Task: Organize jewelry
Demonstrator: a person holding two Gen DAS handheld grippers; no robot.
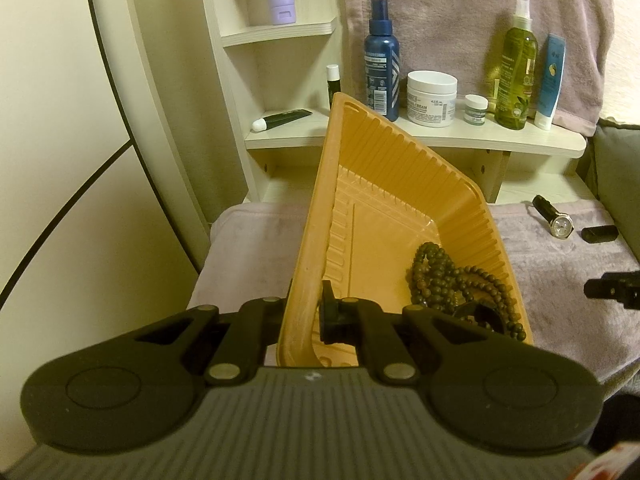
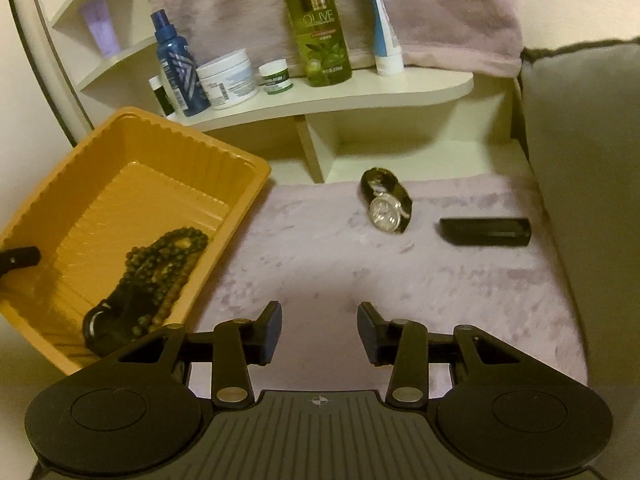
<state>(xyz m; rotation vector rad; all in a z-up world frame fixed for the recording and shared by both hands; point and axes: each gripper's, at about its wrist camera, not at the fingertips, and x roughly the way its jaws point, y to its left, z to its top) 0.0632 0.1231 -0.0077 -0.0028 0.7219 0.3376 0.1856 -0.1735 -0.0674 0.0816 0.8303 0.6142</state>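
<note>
An orange plastic tray [image 1: 400,184] is tilted up on the mauve towel. My left gripper [image 1: 304,312] is shut on its near wall, one finger inside and one outside. Brown bead strands [image 1: 448,276] and a dark item lie in the tray's low corner; they also show in the right wrist view [image 2: 168,256], as does the tray [image 2: 120,128]. My right gripper [image 2: 319,332] is open and empty above the towel, right of the tray. A silver-faced wristwatch [image 2: 386,204] with a black strap and a black stick-shaped case [image 2: 486,232] lie on the towel ahead of it.
A cream shelf [image 2: 360,88] behind holds a blue bottle [image 2: 176,64], a white jar [image 2: 228,80], a small green jar [image 2: 276,76], an olive bottle [image 2: 316,20] and a blue tube [image 2: 384,32]. A grey cushion [image 2: 584,160] borders the right side.
</note>
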